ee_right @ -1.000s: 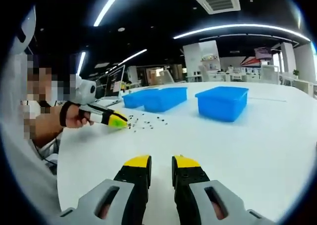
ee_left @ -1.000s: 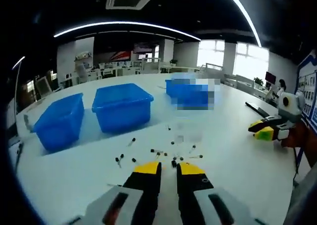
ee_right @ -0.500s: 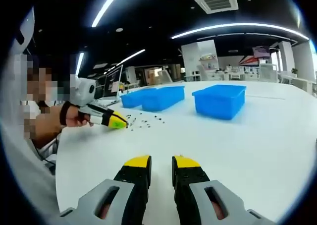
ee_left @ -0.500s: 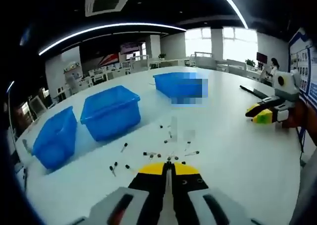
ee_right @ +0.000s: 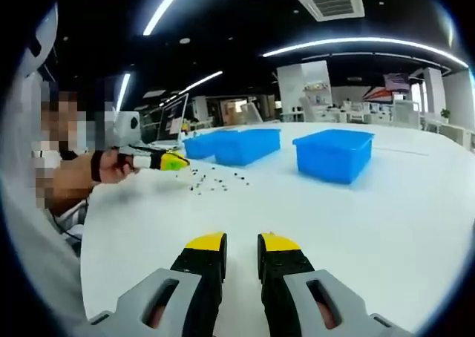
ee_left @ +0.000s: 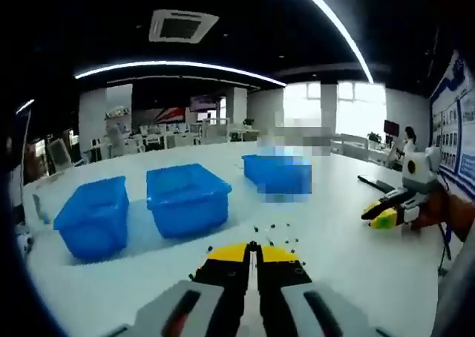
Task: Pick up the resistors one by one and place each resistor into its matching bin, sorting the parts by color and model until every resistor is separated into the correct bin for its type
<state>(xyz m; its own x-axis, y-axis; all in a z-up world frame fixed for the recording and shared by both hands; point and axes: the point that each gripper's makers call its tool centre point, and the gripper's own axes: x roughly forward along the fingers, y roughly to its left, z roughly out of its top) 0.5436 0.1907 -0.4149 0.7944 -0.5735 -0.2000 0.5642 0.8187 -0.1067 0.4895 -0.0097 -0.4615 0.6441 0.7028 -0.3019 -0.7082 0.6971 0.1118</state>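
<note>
White desk (ee_left: pixel 349 255) surface carries three blue bins in the left gripper view: a left bin (ee_left: pixel 93 217), a middle bin (ee_left: pixel 187 200) just beside it, and a far bin (ee_left: pixel 278 175) set further back and partly blurred. Small dark resistors (ee_left: pixel 273 231) lie scattered on the desk just beyond the yellow tips of the left tool (ee_left: pixel 253 246), whose jaws are pressed together; whether a resistor is pinched between them cannot be told. At the right of that view the right tool (ee_left: pixel 375 217) shows, held low over the desk by a hand (ee_left: pixel 445 212). In the right gripper view, the right tool (ee_right: pixel 242 242) has its jaws spread slightly apart with nothing between them, above bare desk (ee_right: pixel 386 226). The left tool (ee_right: pixel 178 159) appears at the left there, raised above the desk in a person's hand (ee_right: pixel 111 166), with the resistors (ee_right: pixel 211 182) strewn on the desk below and just past its yellow tip. Behind them stand the blue bins (ee_right: pixel 332 153), one well apart from the other two.
</note>
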